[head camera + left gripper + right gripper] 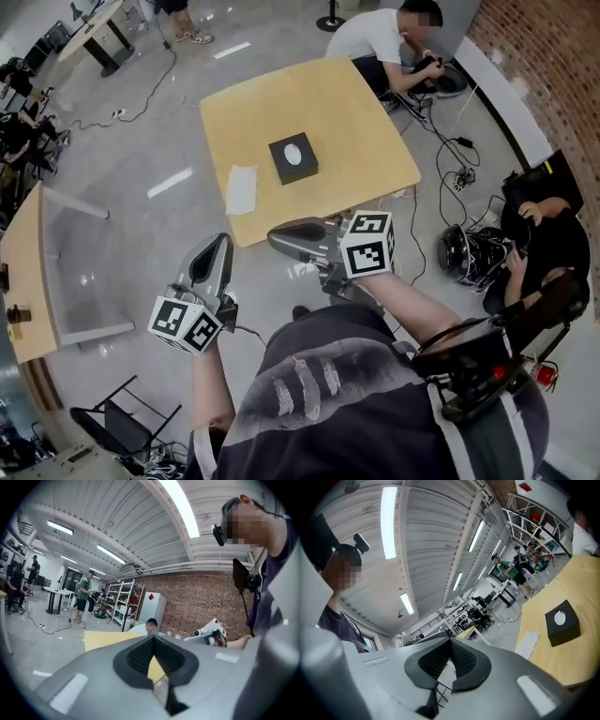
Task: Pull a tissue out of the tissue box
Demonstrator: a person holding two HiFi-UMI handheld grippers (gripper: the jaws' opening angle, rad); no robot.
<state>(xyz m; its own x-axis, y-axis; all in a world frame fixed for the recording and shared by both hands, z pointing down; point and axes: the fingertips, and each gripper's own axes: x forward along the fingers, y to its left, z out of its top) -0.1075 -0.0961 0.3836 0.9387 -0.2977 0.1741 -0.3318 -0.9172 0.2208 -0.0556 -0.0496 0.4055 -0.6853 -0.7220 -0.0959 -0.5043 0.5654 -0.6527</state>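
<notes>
A black tissue box (pixel 293 157) with a white tissue showing in its top slot stands near the middle of the yellow table (pixel 347 112). The right gripper view also catches the tissue box (pixel 562 623), at its right edge. Both grippers hang in the air short of the table's near edge, well away from the box. My left gripper (pixel 223 240) is shut and empty, pointing toward the table. My right gripper (pixel 273 235) points left, with its jaws together and nothing in them. Each gripper's own view shows its pads meeting at the tips.
A loose white sheet (pixel 241 188) lies on the table left of the box. One person crouches at the table's far side (pixel 384 42), and another sits on the floor at the right (pixel 548 244) among cables. A second table (pixel 28 272) and a chair (pixel 122 427) stand to the left.
</notes>
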